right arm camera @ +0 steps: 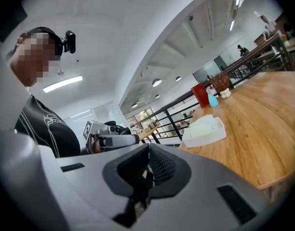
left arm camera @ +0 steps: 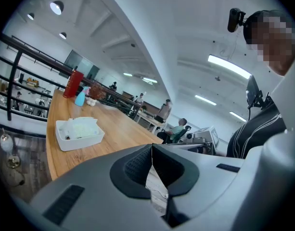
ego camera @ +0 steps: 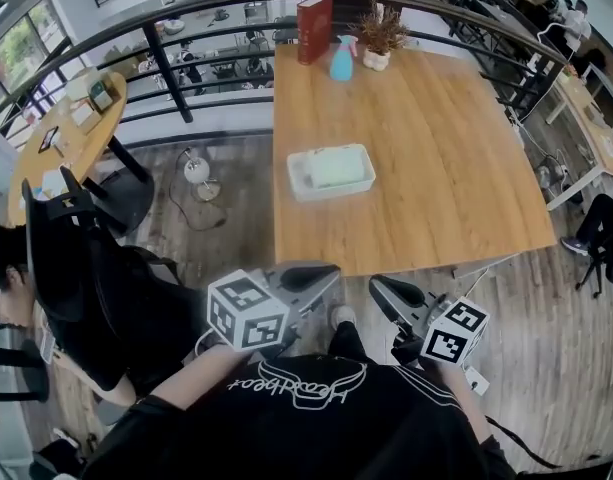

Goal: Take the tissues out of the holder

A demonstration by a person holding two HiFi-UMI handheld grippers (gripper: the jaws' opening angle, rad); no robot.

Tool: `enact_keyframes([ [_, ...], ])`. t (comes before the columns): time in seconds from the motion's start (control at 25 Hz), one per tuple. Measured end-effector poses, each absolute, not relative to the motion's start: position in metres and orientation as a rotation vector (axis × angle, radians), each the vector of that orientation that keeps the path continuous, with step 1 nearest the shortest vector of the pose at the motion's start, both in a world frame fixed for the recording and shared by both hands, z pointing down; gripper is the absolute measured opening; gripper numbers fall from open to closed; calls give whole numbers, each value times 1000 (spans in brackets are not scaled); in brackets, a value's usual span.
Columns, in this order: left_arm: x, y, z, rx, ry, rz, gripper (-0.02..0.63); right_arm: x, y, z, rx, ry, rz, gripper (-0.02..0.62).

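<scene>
A white rectangular holder [ego camera: 298, 187] stands left of centre on the wooden table [ego camera: 436, 168], and pale green-white tissues [ego camera: 336, 167] lie in it. Both grippers hang close to my body, off the table's near edge and well short of the holder. My left gripper [ego camera: 321, 273] is shut with nothing between its jaws. My right gripper [ego camera: 381, 288] is shut and empty too. From the left gripper [left arm camera: 151, 146], the holder [left arm camera: 84, 138] and tissues [left arm camera: 82, 126] lie ahead to the left. From the right gripper [right arm camera: 148, 146], the holder [right arm camera: 207, 137] sits ahead to the right.
At the table's far edge stand a red book [ego camera: 314, 28], a blue spray bottle [ego camera: 342, 58] and a potted dried plant [ego camera: 378, 38]. A black railing [ego camera: 186, 68] runs behind. A person sits in a black chair [ego camera: 56, 258] at the left, by a round table [ego camera: 71, 133].
</scene>
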State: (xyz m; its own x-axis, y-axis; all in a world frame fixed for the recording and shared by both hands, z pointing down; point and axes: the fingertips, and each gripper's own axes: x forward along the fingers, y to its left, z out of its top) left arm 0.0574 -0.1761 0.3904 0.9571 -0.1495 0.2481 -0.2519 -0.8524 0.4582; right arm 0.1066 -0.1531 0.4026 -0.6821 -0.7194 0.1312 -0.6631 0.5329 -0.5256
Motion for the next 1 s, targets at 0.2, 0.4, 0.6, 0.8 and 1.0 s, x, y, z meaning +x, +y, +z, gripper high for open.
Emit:
enact_keyframes([
  [0.2,72,-206,393,2579,-321,271,14,120,-188,405,-1143,2692,-873,17],
  [0.4,86,-244,402,2543,-363,275,14,140,-230,408,-1104,2730,-879,17],
  [0.6,99,-283,411,2523,-415,274,14,155,-273,413,-1071,2748,-897,17],
  [0.8,104,-321,424,2505,-494,307,14,163,-304,425,-1029,2759,-945,17],
  [1.0,108,-358,436,2515,-567,330,15,170,-330,441,-991,2758,-995,17],
])
